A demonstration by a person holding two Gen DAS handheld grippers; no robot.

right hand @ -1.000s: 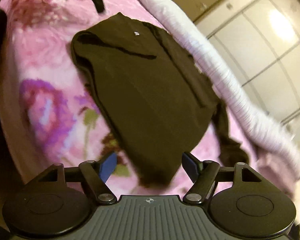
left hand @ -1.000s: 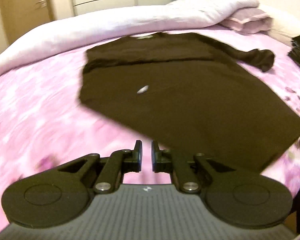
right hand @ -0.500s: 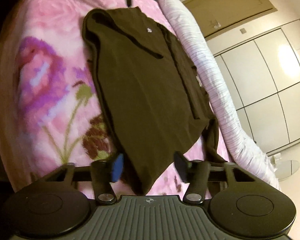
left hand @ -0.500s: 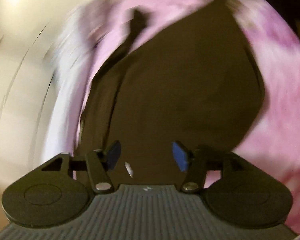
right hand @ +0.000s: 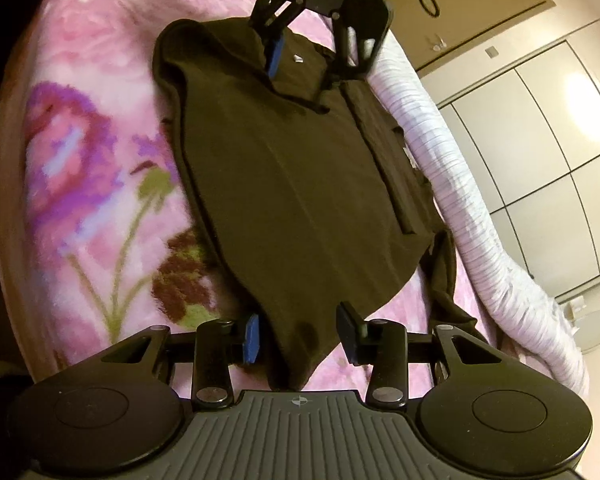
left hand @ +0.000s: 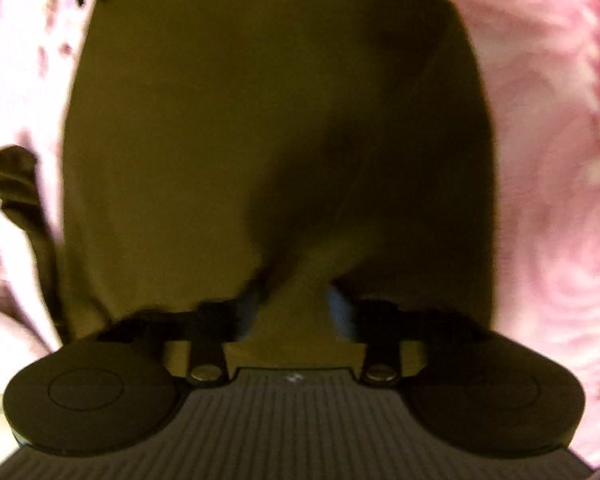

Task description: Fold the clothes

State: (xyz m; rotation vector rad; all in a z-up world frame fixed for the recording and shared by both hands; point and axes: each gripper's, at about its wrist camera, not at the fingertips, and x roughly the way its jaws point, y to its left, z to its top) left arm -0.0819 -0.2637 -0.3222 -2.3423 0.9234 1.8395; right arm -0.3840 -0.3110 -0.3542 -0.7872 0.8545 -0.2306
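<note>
While the brown shirt (right hand: 300, 184) lies flat on the pink floral bed (right hand: 84, 168), the left gripper (left hand: 294, 310), jaws just closing, bunches cloth between them; the right gripper (right hand: 302, 334) straddles the hem, jaws apart.

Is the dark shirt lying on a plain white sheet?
No, the shirt lies on a pink blanket with a flower pattern.

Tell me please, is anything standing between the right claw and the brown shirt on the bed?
Nothing visible is in the way. The near corner of the shirt already lies between the fingers of the right claw. Its jaws have just been closing but do not seem to press the cloth yet. Only the pink blanket lies underneath.
</note>
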